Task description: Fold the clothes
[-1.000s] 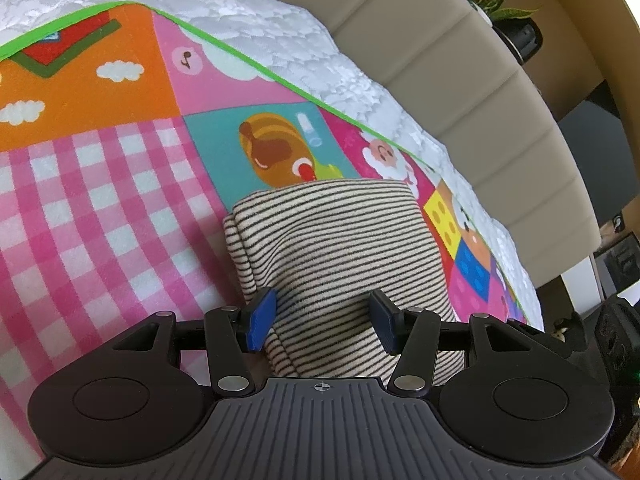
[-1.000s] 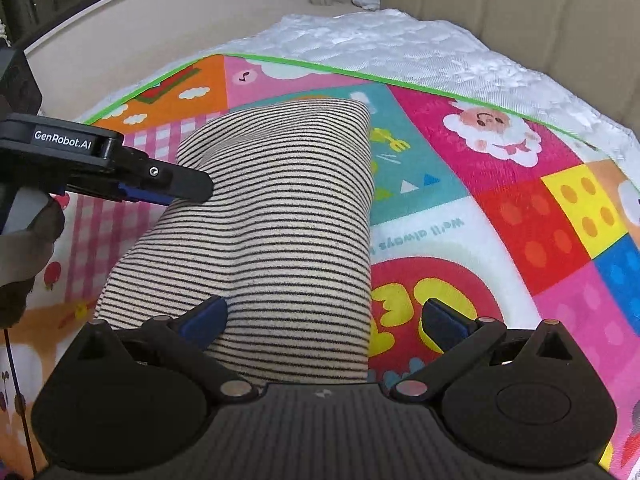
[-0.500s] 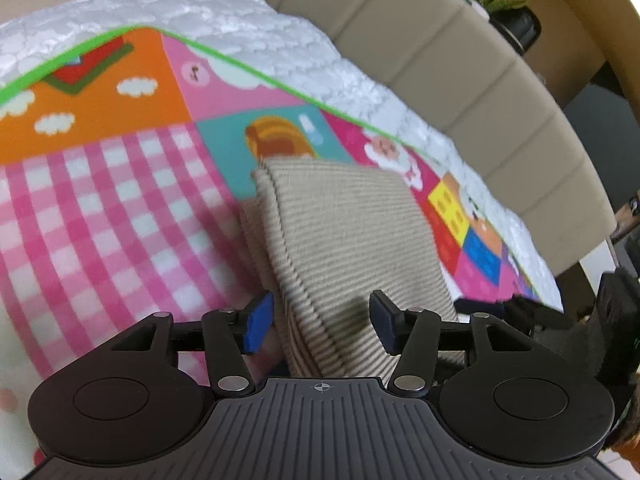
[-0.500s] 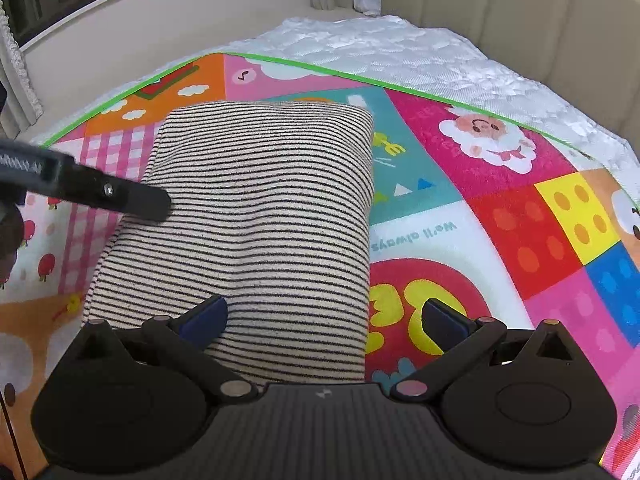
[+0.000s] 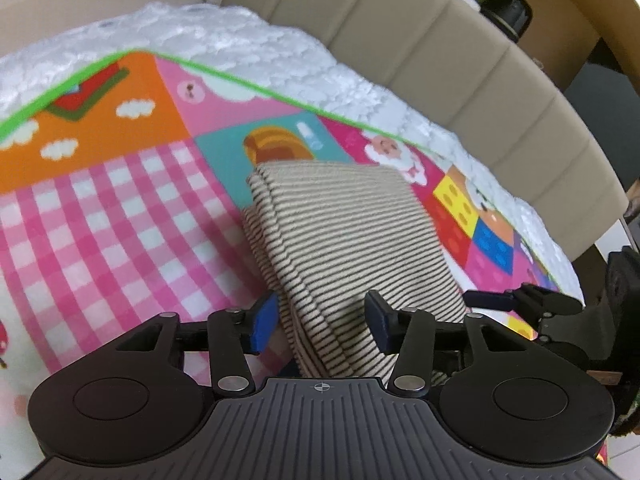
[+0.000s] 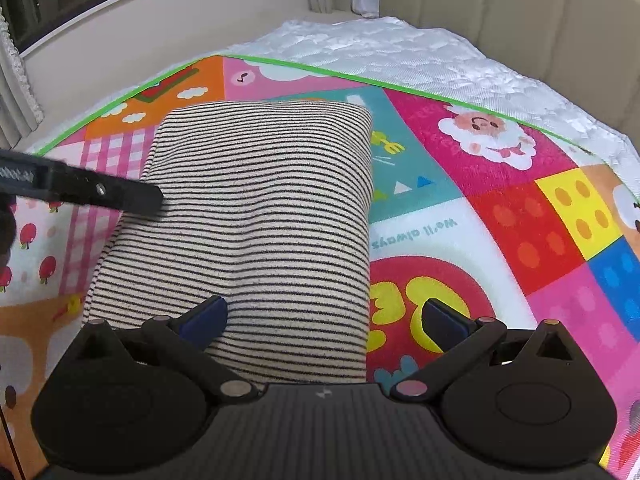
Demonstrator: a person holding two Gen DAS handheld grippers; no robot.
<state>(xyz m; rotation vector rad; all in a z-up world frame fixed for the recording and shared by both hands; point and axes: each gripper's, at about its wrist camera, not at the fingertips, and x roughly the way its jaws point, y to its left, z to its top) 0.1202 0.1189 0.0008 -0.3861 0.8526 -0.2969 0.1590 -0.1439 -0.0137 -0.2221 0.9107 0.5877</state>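
Left wrist view: the left gripper (image 5: 320, 322) sits with its blue pads spread apart over the near corner of the folded striped sweater (image 5: 344, 236), gripping nothing. The sweater lies on the colorful play mat (image 5: 120, 208), beside its pink checks.

Right wrist view: the right gripper (image 6: 324, 320) is wide open and empty, straddling the sweater's (image 6: 260, 208) near right edge. The left gripper's finger (image 6: 100, 192) reaches the sweater's left side.

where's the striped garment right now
The folded striped garment lies on the play mat, centre-left in the right wrist view, its near end between the open right gripper fingers. The left gripper straddles its left edge.
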